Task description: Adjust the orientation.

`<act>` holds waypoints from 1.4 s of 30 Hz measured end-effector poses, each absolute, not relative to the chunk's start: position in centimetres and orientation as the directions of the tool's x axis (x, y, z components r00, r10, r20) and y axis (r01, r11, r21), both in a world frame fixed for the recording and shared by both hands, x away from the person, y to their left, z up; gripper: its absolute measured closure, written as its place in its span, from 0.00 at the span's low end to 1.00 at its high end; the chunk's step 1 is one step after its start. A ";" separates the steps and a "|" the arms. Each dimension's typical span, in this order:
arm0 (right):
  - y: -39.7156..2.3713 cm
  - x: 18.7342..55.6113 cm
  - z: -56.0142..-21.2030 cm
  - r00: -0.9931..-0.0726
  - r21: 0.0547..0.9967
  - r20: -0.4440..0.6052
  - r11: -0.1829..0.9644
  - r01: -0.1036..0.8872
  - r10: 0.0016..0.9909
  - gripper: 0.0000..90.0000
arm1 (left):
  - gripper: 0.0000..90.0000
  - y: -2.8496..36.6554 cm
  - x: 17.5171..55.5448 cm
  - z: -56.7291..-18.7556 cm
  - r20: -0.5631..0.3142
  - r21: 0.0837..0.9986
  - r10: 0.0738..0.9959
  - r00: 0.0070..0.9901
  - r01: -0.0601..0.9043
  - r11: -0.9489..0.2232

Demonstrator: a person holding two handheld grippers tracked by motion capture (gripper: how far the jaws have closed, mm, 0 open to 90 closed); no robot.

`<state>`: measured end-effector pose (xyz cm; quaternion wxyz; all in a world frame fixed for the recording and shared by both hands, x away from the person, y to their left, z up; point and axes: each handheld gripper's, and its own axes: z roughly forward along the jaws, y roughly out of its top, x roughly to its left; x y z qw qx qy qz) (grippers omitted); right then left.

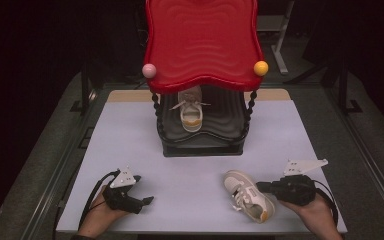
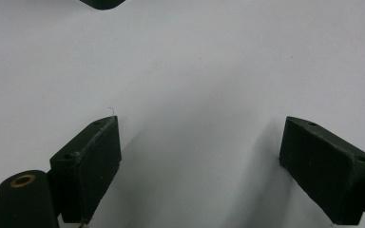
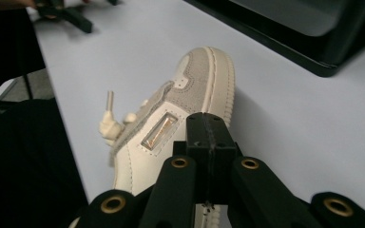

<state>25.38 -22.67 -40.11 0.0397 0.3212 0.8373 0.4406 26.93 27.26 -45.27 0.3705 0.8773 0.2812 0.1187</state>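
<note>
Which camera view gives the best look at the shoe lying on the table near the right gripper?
The right gripper view: the shoe is close, showing its laces and side panel behind the shut right gripper. The high view shows it small but whole. The left gripper view shows bare table.

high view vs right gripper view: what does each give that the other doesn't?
High view alone: the red-topped shelf with pink and yellow balls at its corners, a second shoe on its lower tier, and the right claw seen from outside, at the near shoe.

Right gripper view alone: the right claw's jaws closed together against the near shoe's side, with nothing seen between them, plus its side window patch and lace tips up close.

Both: the near shoe on its side on the white table, the left claw, the shelf's black base.
</note>
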 end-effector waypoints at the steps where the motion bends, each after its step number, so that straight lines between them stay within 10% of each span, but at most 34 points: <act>1: -23.2 25.9 -40.4 -0.777 0.758 0.231 0.393 0.521 0.585 1.00 | 0.15 27.3 26.9 -45.3 0.000 0.717 0.581 0.814 0.406 -0.567; 18: -25.7 28.5 -43.5 -0.703 0.686 0.299 0.367 0.628 0.645 1.00 | 0.15 27.3 26.9 -45.3 0.000 0.717 0.582 0.813 0.406 -0.567; 42: -26.7 21.1 -43.4 -0.733 0.638 0.211 0.477 0.605 0.647 0.99 | 0.15 27.3 26.9 -45.3 0.000 0.715 0.581 0.814 0.406 -0.569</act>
